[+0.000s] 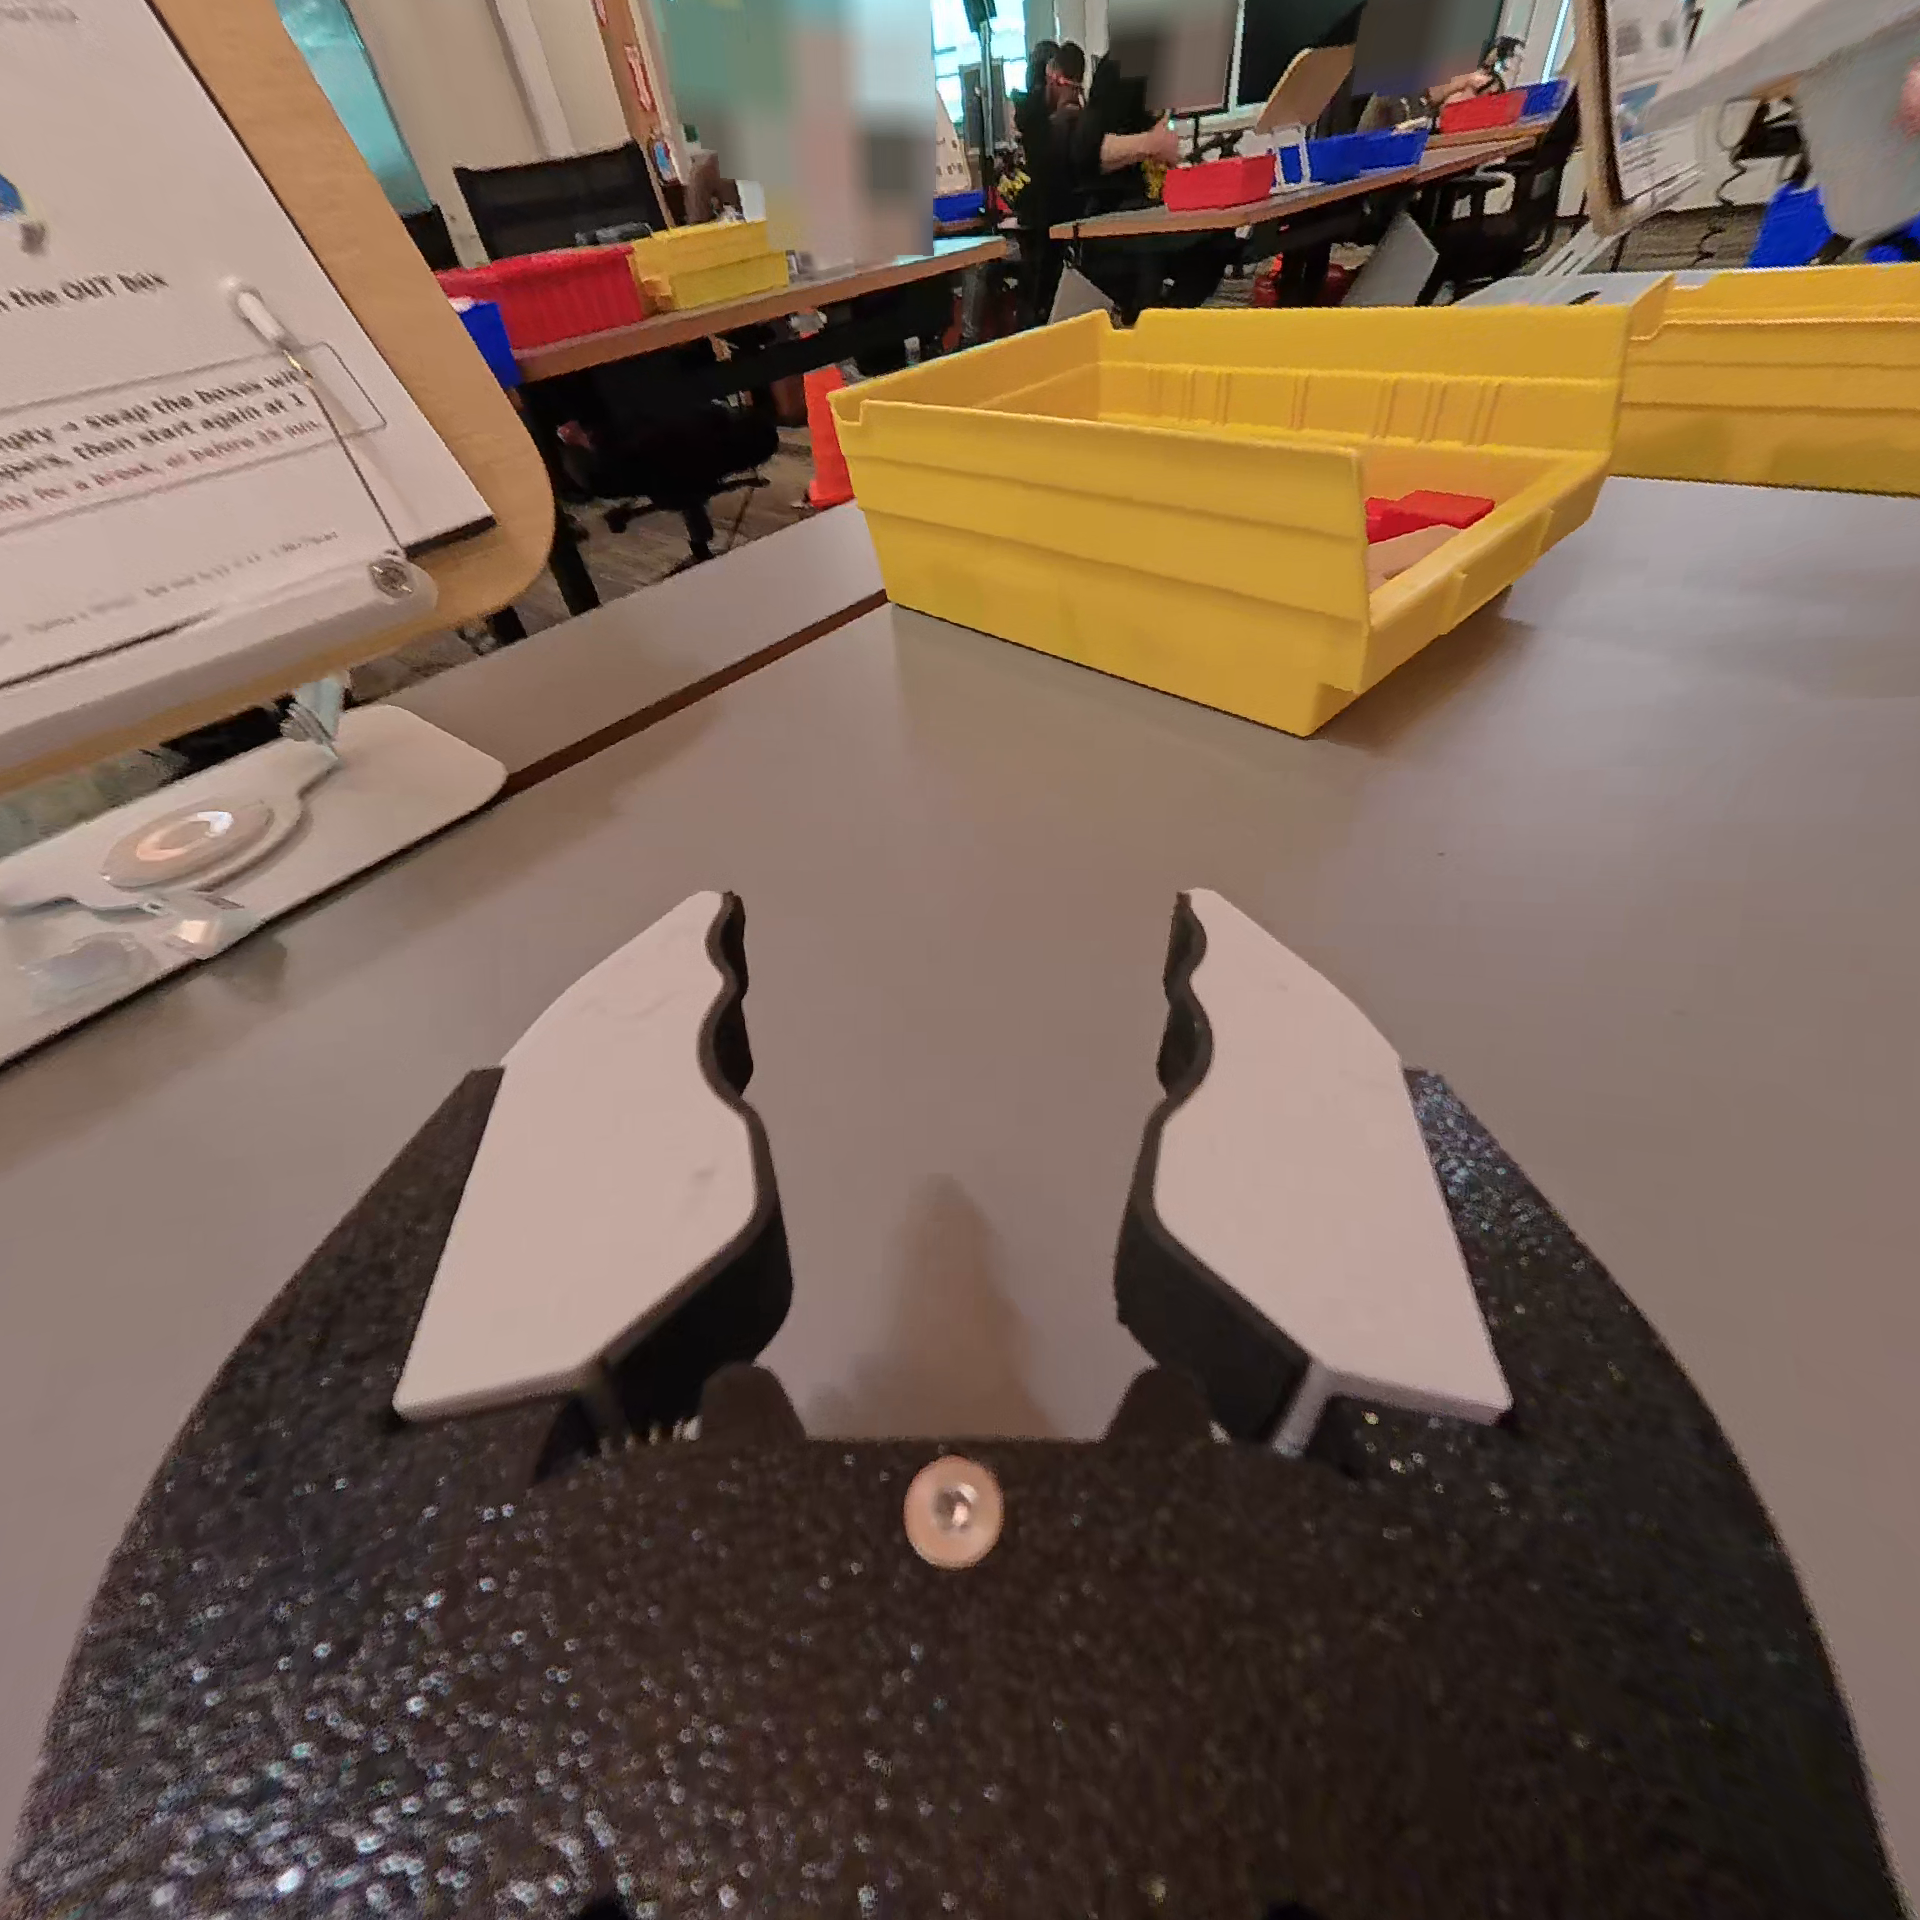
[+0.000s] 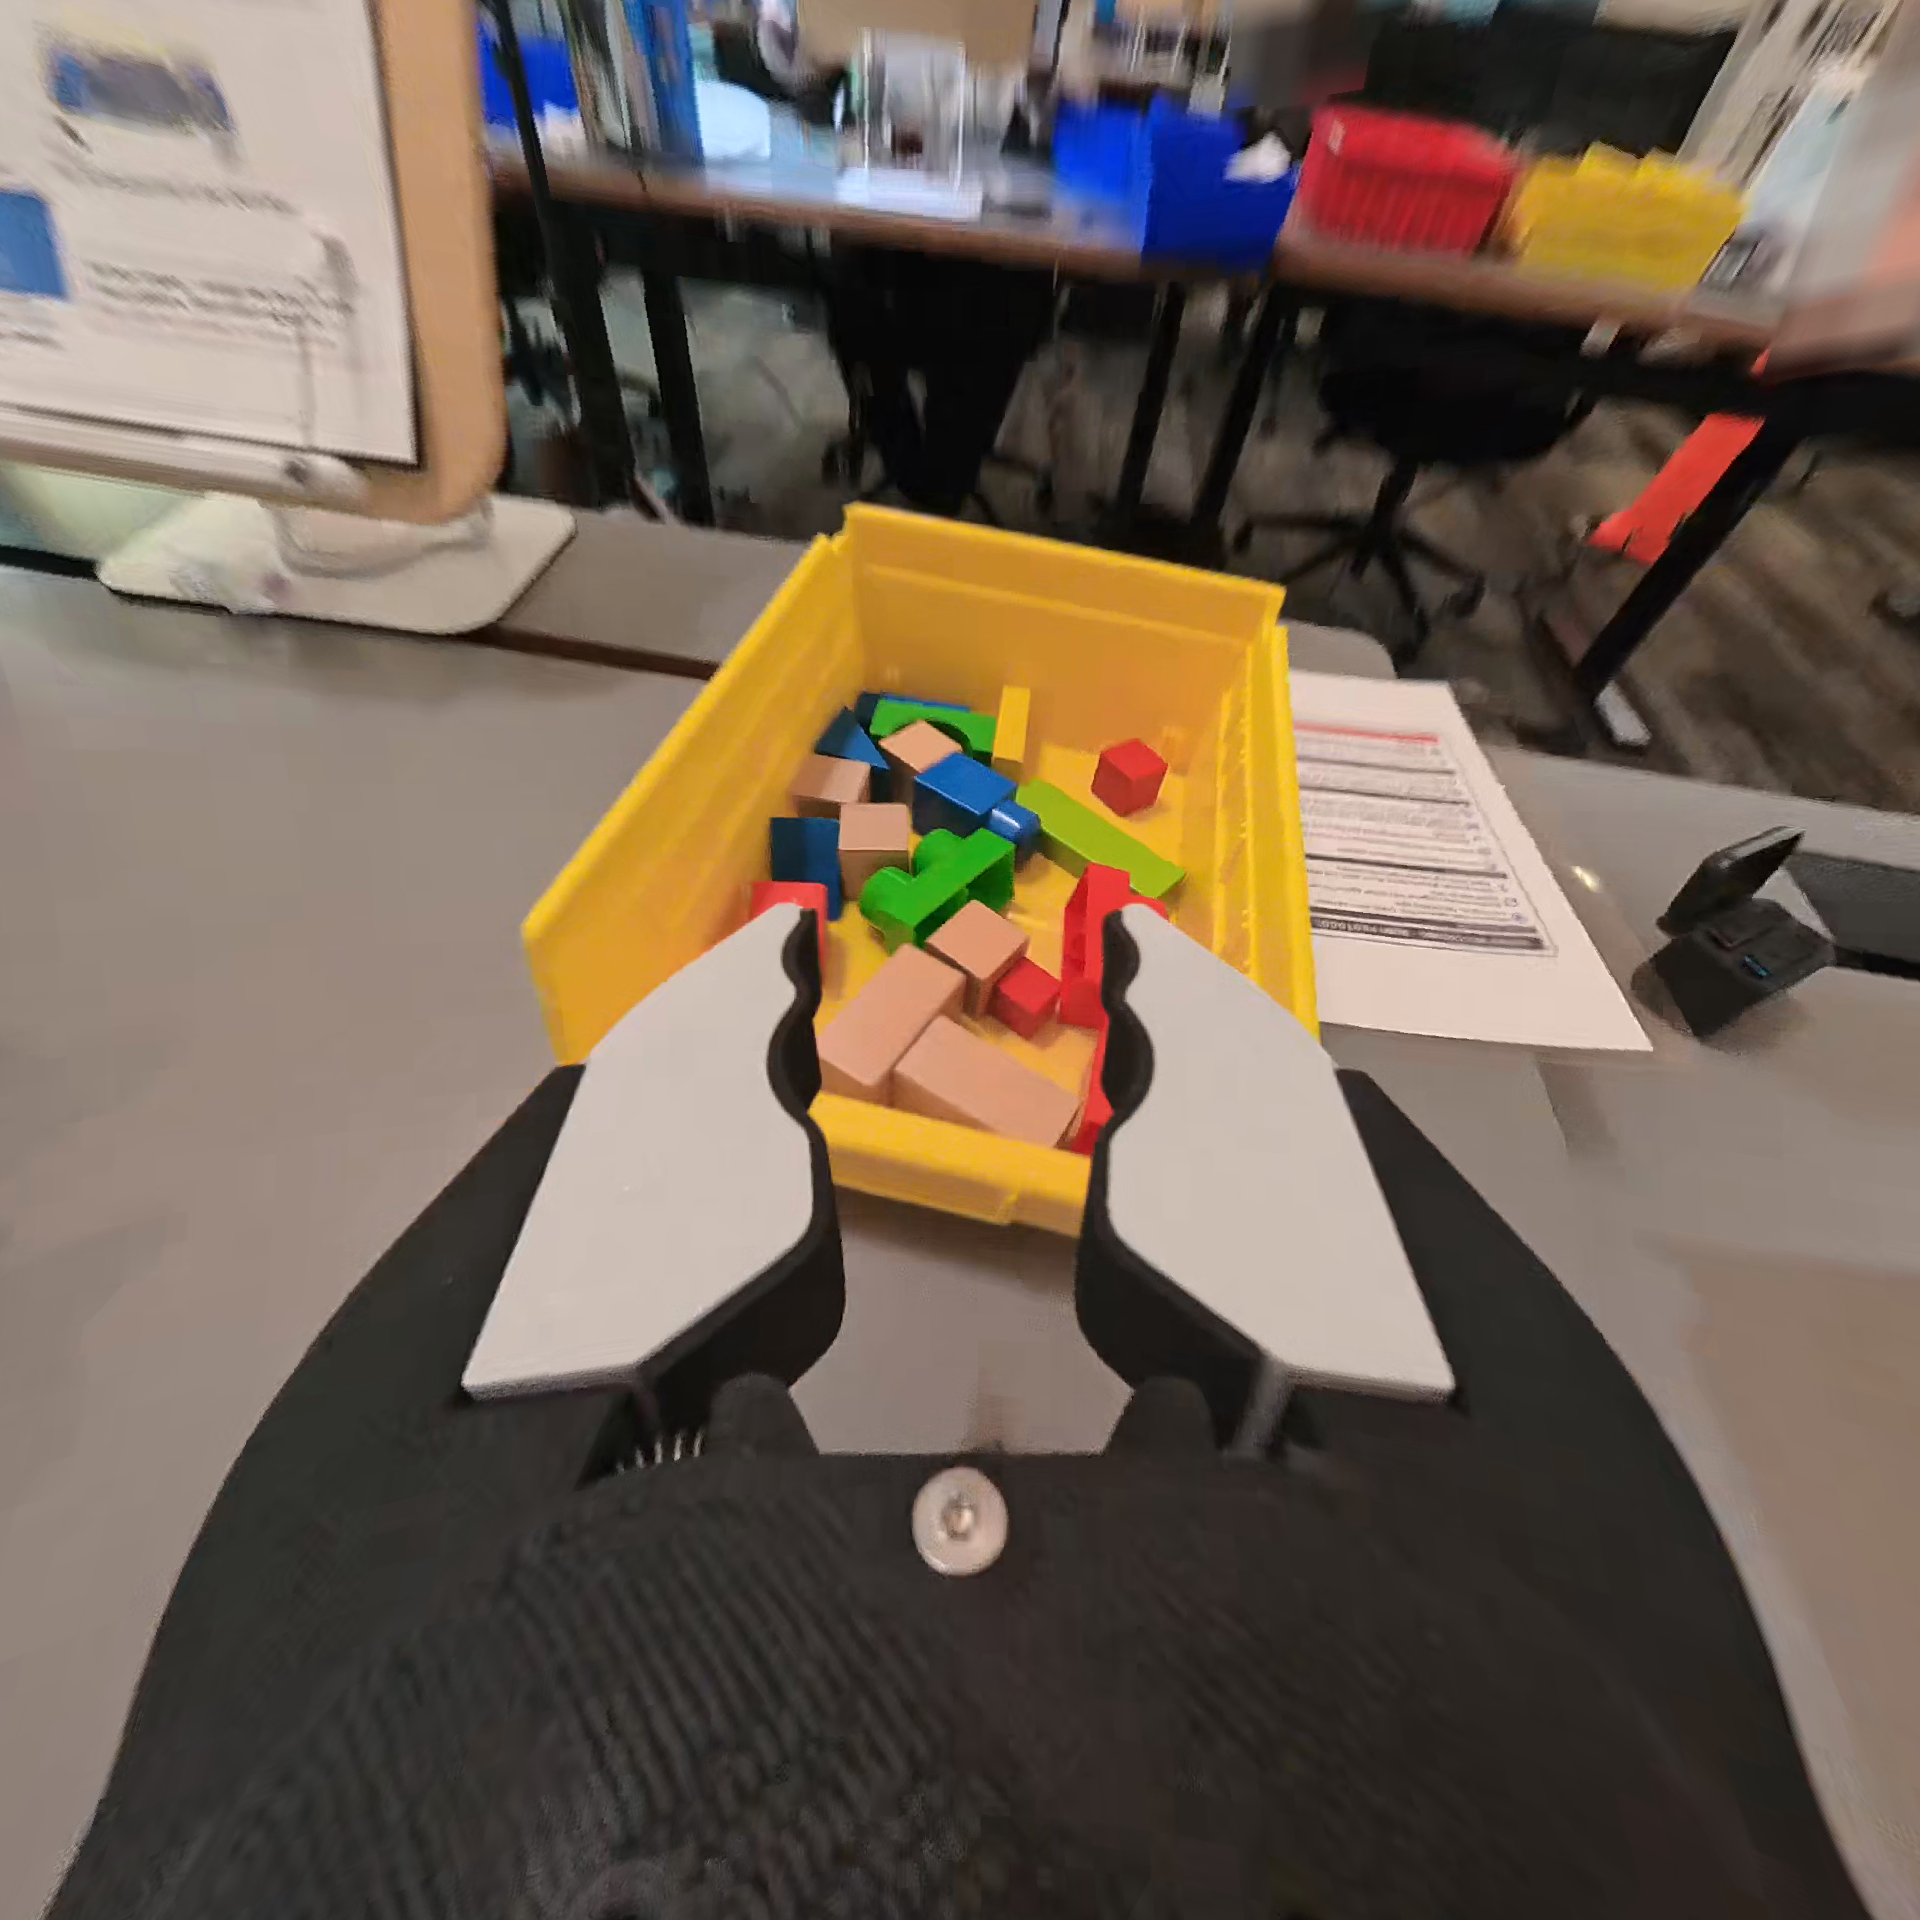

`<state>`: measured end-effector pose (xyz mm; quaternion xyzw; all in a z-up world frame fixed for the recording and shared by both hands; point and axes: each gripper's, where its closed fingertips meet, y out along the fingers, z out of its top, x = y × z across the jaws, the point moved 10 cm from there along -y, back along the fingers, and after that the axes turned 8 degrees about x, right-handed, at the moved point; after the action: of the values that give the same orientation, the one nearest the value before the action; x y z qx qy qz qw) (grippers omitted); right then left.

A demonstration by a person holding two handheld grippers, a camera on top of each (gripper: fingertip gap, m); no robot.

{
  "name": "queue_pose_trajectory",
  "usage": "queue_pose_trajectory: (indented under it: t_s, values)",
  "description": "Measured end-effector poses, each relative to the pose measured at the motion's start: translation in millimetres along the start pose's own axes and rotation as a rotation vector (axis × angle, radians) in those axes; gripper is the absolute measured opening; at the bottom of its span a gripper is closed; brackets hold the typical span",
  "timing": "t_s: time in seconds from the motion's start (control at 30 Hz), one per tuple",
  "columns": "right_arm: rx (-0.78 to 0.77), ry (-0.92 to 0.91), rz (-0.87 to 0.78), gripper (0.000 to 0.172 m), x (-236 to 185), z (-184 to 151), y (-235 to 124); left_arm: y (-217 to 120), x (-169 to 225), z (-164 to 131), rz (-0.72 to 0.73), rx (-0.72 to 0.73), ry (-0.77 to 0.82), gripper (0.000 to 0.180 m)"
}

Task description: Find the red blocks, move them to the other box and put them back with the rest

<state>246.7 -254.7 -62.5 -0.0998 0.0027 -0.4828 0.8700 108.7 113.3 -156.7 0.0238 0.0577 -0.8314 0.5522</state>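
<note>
The right gripper (image 2: pixel 961 935), jaws apart and empty, hovers above the yellow box (image 2: pixel 665 831), a small red block (image 2: pixel 1027 995) just beyond its fingertips, slightly right.

Left wrist camera skims low over the grey surface (image 1: pixel 1039 831); right wrist camera peers down, close above a yellow bin (image 2: pixel 665 831).

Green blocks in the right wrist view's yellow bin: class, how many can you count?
3: an arch at the far end, a long slab right of centre, a chunky piece mid-bin. Others may be buried.
</note>
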Motion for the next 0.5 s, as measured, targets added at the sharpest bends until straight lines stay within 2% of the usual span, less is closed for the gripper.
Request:
queue_pose_trajectory:
  t_s: [0.07,0.13,0.27,0.37,0.5]
  values:
    - [0.053,-0.038,-0.029,0.052,-9.0,-8.6,-19.9,5.2,3.1,5.1,-0.032,-0.036,-0.062,0.077]
    - [0.039,-0.083,-0.052,0.055,-13.6,-13.1,-32.6,15.5,7.2,16.8,-0.066,-0.08,-0.129,0.078]
    - [0.075,-0.106,-0.081,0.055,-11.1,-14.2,-43.2,49.8,18.2,59.1,-0.138,-0.14,-0.196,0.083]
    - [0.079,-0.083,-0.093,0.055,-3.8,-13.5,-46.2,87.7,25.3,94.6,-0.186,-0.174,-0.265,0.081]
    - [0.073,-0.107,-0.087,0.055,0.0,-16.6,-51.9,156.5,25.7,120.9,-0.151,-0.337,-0.264,0.082]
